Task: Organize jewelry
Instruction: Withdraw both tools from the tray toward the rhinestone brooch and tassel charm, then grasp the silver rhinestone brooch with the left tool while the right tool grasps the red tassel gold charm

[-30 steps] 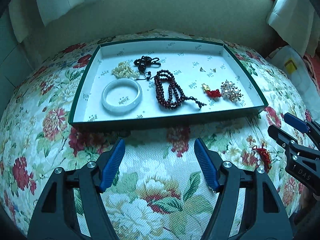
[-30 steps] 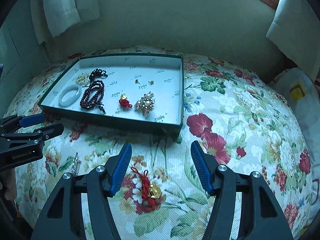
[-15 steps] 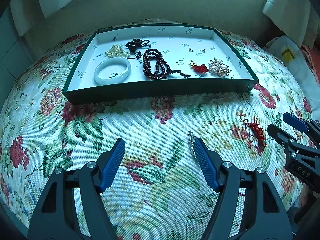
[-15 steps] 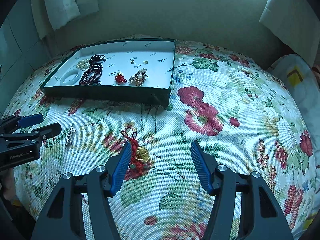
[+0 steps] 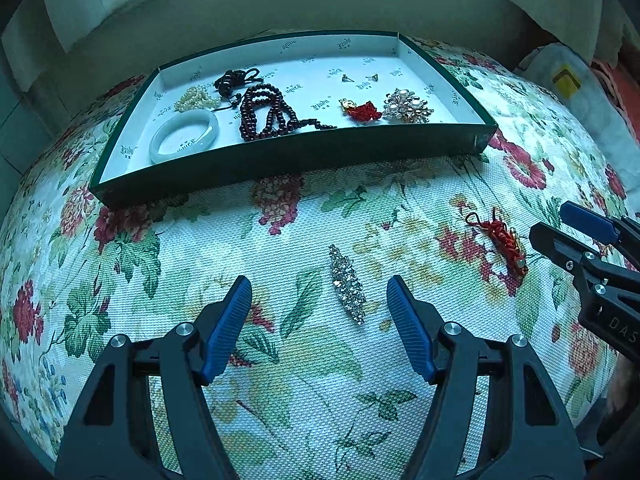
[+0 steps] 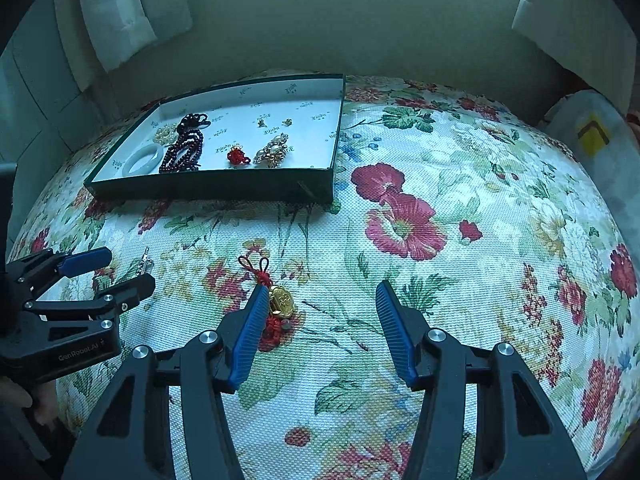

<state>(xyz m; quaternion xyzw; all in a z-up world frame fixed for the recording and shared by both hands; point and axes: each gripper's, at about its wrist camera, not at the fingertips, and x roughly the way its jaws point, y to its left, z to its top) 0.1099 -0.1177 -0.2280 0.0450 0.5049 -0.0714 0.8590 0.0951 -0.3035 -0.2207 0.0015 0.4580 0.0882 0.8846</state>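
Here the left gripper [image 5: 319,300] is closing, pads apart around the brooch [image 5: 346,283] on the floral cloth [image 5: 400,200]; the right gripper [image 6: 318,300] narrows by the red charm [image 6: 276,304] (untouched), tray [image 5: 280,156] beyond.

A floral cloth [image 6: 460,184] covers the surface. Behind it runs a plain pale wall [image 6: 340,20], with white curtains [image 6: 120,8] hanging at both sides.
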